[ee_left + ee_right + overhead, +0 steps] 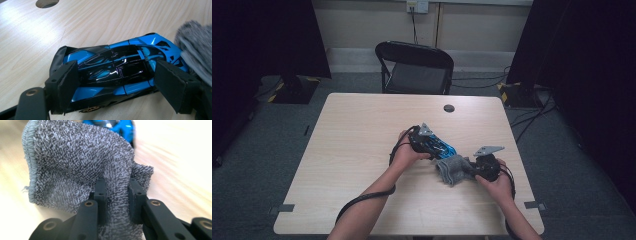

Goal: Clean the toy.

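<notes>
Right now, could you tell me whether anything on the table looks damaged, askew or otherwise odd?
Nothing stands out. The left gripper straddles the blue toy car, which looks intact, and the right gripper pinches the bunched grey cloth beside it.

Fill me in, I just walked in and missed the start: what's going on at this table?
A person at the table works with a gripper in each hand. The left gripper has its jaws on either side of a blue and black toy car lying on the table; whether the pads press on it is hard to tell. The right gripper is shut on a grey cloth, which it holds right beside the car's end, apparently to wipe it.
</notes>
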Action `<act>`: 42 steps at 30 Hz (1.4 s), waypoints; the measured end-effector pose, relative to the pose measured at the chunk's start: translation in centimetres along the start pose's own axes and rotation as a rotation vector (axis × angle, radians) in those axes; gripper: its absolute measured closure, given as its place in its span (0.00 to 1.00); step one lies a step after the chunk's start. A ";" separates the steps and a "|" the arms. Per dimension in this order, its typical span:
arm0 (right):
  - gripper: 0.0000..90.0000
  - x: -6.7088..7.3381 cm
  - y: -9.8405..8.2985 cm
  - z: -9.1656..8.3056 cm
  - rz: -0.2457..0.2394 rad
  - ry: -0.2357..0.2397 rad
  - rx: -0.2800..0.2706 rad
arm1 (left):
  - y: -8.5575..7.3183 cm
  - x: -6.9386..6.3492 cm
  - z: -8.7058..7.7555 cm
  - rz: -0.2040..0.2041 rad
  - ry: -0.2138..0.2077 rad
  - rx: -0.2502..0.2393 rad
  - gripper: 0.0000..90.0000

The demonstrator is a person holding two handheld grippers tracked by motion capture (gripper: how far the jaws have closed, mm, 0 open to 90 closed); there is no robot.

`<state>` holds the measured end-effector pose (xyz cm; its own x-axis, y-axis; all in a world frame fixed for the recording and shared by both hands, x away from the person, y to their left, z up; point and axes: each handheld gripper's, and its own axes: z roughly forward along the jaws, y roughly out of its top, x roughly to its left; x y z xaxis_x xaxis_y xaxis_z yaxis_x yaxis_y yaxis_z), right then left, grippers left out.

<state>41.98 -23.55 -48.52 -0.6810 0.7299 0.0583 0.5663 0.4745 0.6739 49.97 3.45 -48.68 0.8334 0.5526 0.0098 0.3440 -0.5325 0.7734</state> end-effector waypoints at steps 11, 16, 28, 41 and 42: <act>0.81 -3.0 1.2 0.3 0.048 -0.096 0.040 | -0.2 0.0 0.0 -0.007 0.004 -0.013 0.22; 0.81 -3.8 1.7 0.5 0.058 -0.139 0.058 | -0.3 0.1 0.0 -0.012 0.009 -0.017 0.22; 0.81 -4.9 2.7 1.2 0.109 -0.198 0.064 | -0.3 0.1 0.0 -0.010 0.018 -0.010 0.23; 0.82 -6.0 2.8 0.4 0.190 -0.236 0.014 | -0.3 0.1 0.0 -0.015 0.018 -0.016 0.23; 0.82 -6.1 2.8 0.2 0.198 -0.237 0.003 | -0.4 0.1 0.0 -0.015 0.018 -0.017 0.23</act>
<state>47.85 -26.58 -47.17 -0.4301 0.9027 0.0149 0.6791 0.3126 0.6642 49.93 3.68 -48.95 0.8200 0.5723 0.0096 0.3489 -0.5130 0.7843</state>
